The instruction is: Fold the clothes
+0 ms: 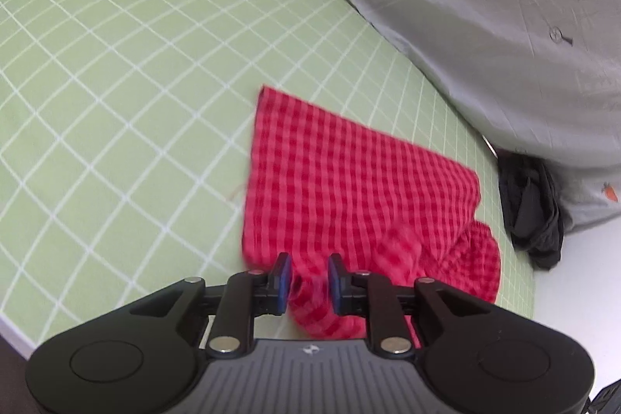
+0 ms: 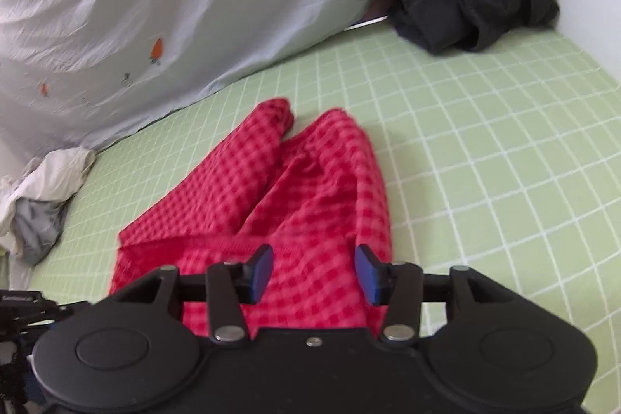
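A red checked garment (image 1: 349,177) lies on the green grid bedsheet (image 1: 116,84). Its far part is flat and its near edge is bunched. My left gripper (image 1: 310,276) hovers at that near edge with a narrow gap between its blue pads (image 1: 285,274). A blurred bit of the cloth shows in the gap, and the pads do not press on it. In the right wrist view the same garment (image 2: 310,181) shows two leg-like folds pointing away. My right gripper (image 2: 313,270) stands open just over its near part, with cloth beneath the fingers.
A pale grey quilt (image 2: 174,6) with carrot prints is heaped along the far side of the bed. A dark garment (image 2: 465,6) lies by the white wall. A white and grey clothes pile (image 2: 42,193) sits at the left. Bare green sheet (image 2: 504,161) stretches to the right.
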